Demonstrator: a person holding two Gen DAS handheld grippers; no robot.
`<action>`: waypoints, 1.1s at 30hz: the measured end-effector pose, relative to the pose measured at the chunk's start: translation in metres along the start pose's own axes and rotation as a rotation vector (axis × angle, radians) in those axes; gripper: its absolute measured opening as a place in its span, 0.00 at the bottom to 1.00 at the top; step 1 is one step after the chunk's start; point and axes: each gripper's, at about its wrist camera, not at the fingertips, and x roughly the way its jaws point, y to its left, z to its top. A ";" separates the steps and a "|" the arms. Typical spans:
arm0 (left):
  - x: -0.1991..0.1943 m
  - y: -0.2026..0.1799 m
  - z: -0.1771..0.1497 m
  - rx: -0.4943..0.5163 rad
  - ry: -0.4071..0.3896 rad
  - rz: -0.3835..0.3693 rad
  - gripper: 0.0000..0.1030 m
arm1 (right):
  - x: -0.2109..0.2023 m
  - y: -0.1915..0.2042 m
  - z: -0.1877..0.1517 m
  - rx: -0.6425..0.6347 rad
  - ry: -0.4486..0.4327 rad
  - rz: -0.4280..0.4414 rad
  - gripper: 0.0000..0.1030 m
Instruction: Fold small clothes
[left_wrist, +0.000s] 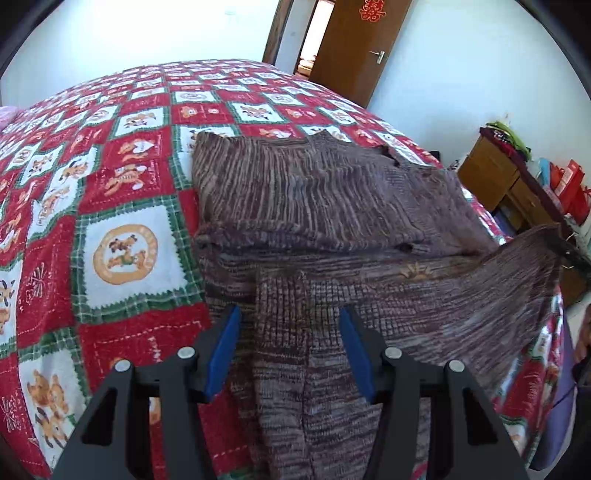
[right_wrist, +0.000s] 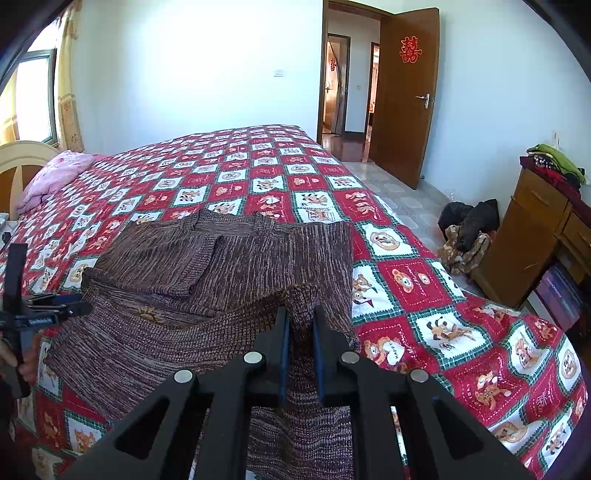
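A red, white and green patchwork bedspread with cartoon dogs (right_wrist: 402, 288) covers the bed. At its head end lie a crumpled pink blanket (right_wrist: 59, 177) and a cream wooden headboard (right_wrist: 22, 158). Beyond its far corner stands an open brown wooden door with a red paper cutting (right_wrist: 406, 99). To the bedspread's right stands a brown wooden cabinet (right_wrist: 524, 236) topped with green and red clothes (right_wrist: 554, 162), dark bags on the tiled floor (right_wrist: 469, 225) beside it.

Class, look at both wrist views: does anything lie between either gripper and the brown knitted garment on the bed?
Nothing visible does. The sweater lies directly between the left gripper's open blue fingers, and the right gripper already pinches its fabric.
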 end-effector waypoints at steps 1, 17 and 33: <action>0.000 -0.001 0.000 -0.002 -0.004 0.003 0.55 | 0.000 0.000 0.000 0.000 0.001 0.000 0.11; 0.003 -0.014 -0.003 0.007 -0.020 0.039 0.11 | 0.001 -0.007 -0.010 0.050 0.021 0.014 0.11; -0.053 -0.005 0.037 -0.093 -0.182 -0.011 0.09 | -0.009 -0.003 0.022 0.017 -0.063 -0.002 0.11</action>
